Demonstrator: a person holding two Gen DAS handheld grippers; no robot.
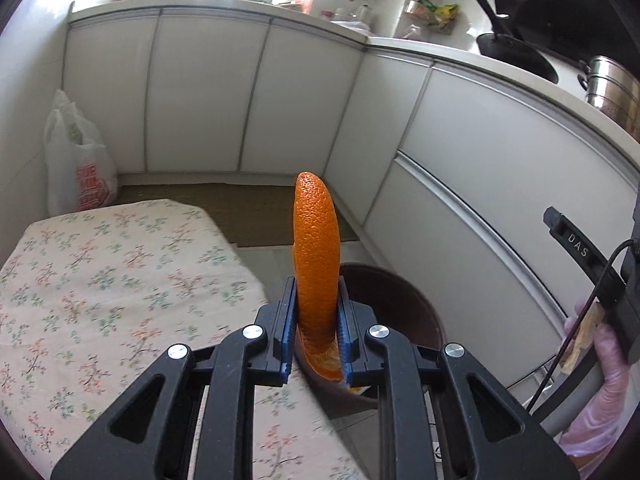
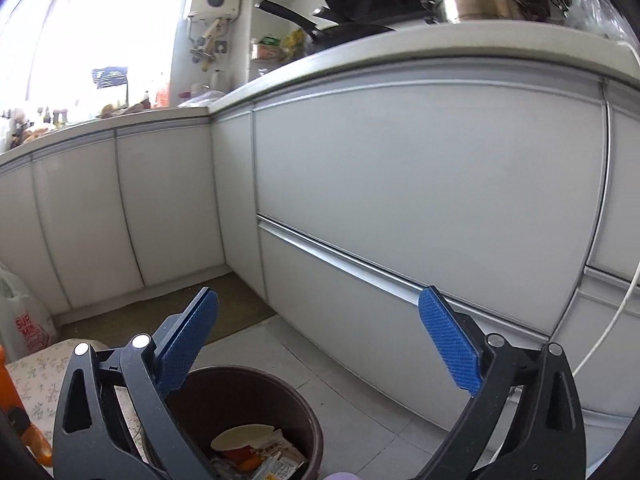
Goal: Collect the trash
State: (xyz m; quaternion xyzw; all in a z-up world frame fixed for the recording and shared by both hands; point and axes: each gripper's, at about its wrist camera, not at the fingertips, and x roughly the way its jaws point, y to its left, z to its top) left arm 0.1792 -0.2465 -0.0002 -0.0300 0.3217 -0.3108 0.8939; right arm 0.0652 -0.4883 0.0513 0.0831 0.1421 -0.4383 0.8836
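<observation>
Overhead, left hand-held gripper [image 1: 316, 312] pinching orange peel [image 1: 316, 248]

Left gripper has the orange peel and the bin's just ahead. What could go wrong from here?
1. The left gripper pinches only the lower end of the curved orange peel; the long free end could swing or slip out early.
2. The brown bin stands close beside the floral-covered table, so an early release might drop the peel on the cloth.
3. The open right gripper hangs over the bin; both tools could collide there.
</observation>
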